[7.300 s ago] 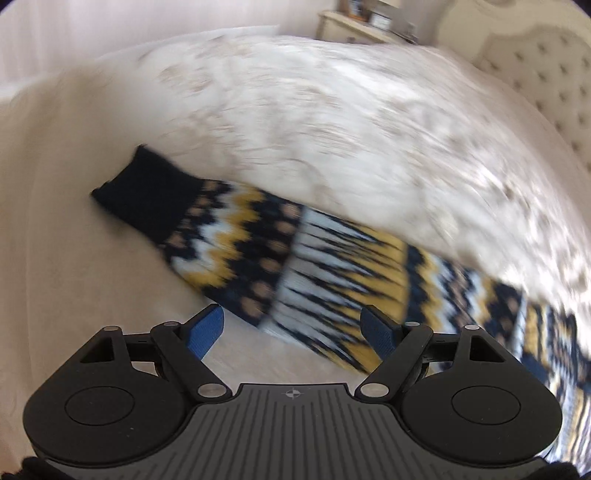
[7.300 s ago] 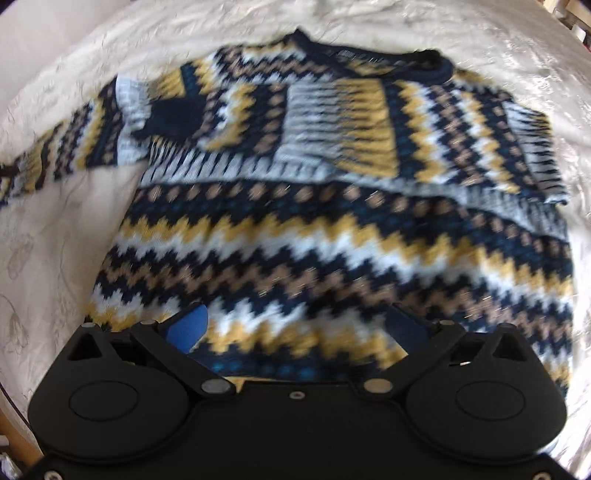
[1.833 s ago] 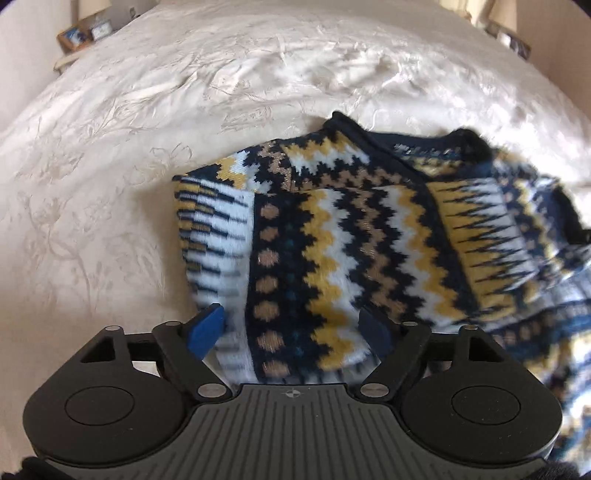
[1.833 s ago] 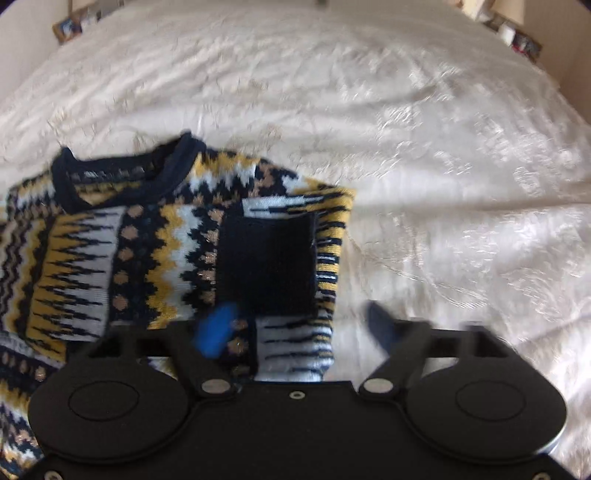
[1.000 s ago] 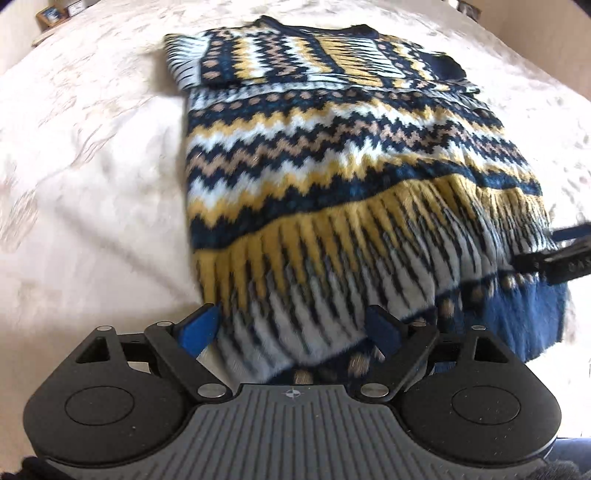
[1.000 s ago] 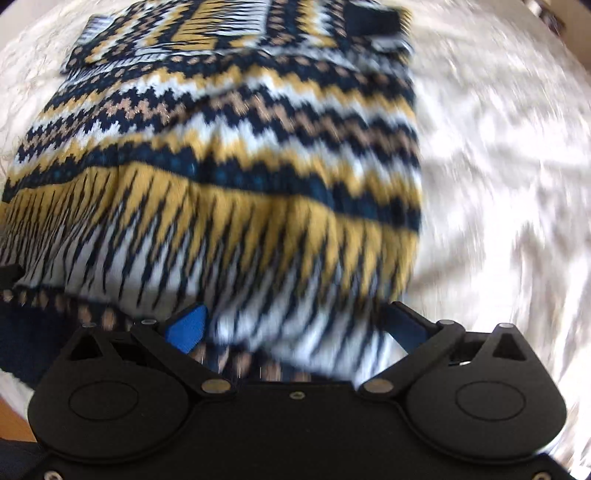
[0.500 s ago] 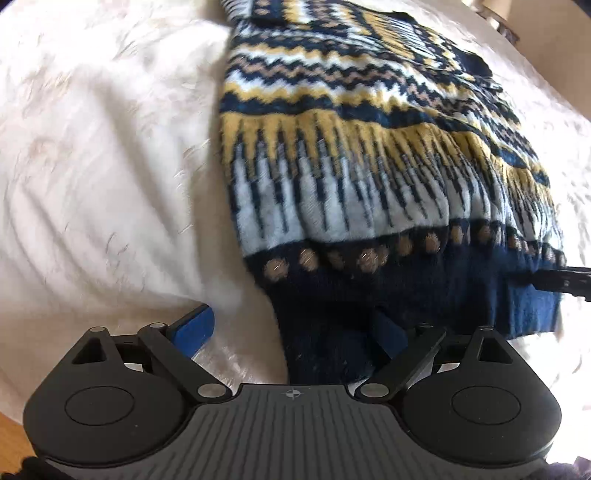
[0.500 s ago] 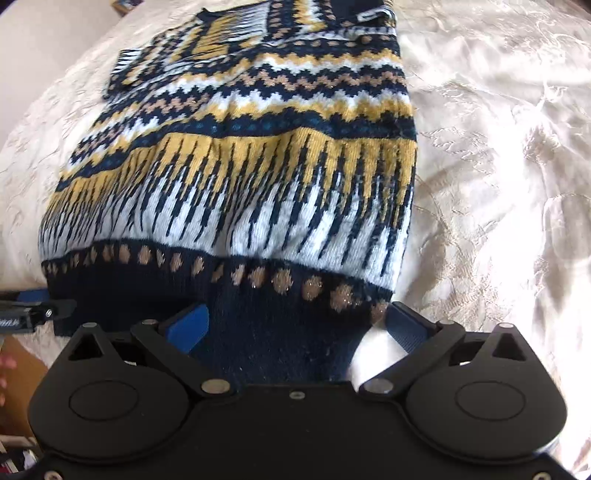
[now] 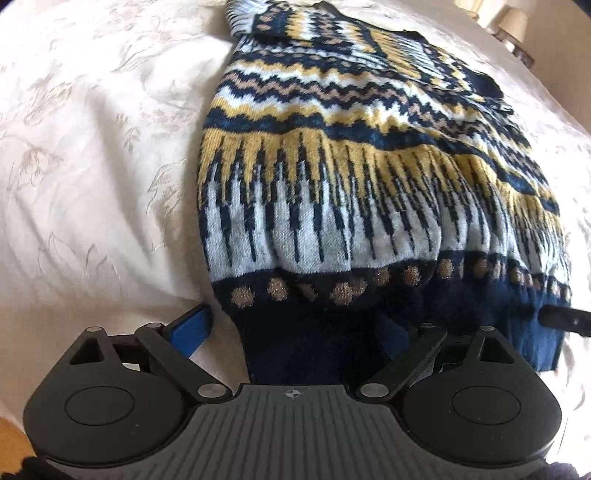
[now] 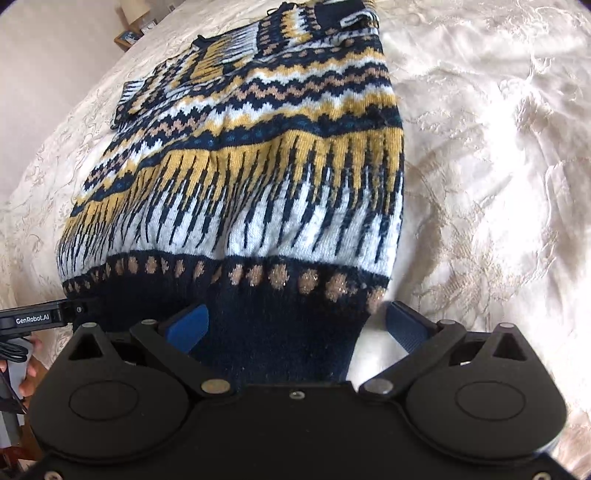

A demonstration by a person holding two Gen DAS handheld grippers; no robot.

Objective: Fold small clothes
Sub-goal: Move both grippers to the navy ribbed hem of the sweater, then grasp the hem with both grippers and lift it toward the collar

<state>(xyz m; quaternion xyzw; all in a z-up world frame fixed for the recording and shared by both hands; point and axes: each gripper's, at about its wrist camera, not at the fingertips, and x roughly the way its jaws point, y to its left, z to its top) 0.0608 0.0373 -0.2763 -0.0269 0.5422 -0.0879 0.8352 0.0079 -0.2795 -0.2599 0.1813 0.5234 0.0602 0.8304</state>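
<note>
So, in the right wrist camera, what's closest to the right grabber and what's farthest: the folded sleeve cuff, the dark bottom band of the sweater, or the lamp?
1. Navy hem band of the sweater: nearest, lying between the right gripper's open fingers.
2. Navy sleeve cuff: far end of the sweater, top centre.
3. Lamp: farthest, beyond the bed, upper left.

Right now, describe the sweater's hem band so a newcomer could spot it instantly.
On the cream embroidered bedspread lies a patterned knit sweater, sleeves folded in. Its hem band is the nearest edge, sitting between each gripper's open fingers. It is the only plain navy ribbed strip, just below a row of tan dots.
</note>
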